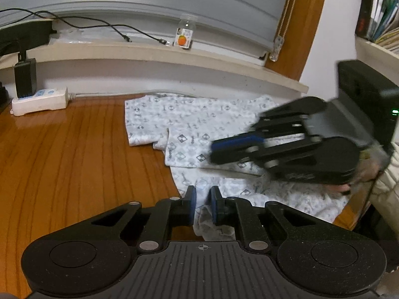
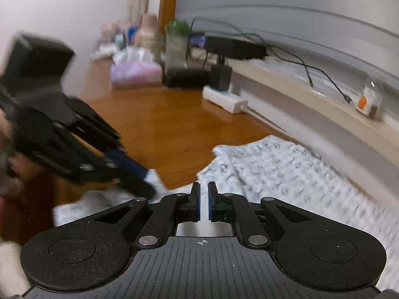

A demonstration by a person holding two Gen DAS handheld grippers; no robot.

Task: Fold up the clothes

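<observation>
A white garment (image 1: 199, 119) with a grey print lies crumpled on the right side of the brown wooden desk (image 1: 74, 162). My left gripper (image 1: 202, 191) is shut on a bunched edge of it at the desk's near rim, with fabric between the blue pads. In the right wrist view the left gripper (image 2: 147, 182) shows a white cloth corner at its tip. My right gripper (image 2: 204, 186) hovers over the garment (image 2: 286, 174), its jaws a narrow gap apart with nothing between them. The left wrist view shows the right gripper (image 1: 213, 149) blurred, above the middle of the cloth.
A white power strip (image 1: 40, 102) with a black adapter sits at the desk's back left. A small jar (image 1: 185, 35) and cables rest on the window ledge (image 1: 149, 52). A tissue pack (image 2: 136, 73) and bottles stand at the far corner. Books (image 1: 379, 12) fill a shelf on the right.
</observation>
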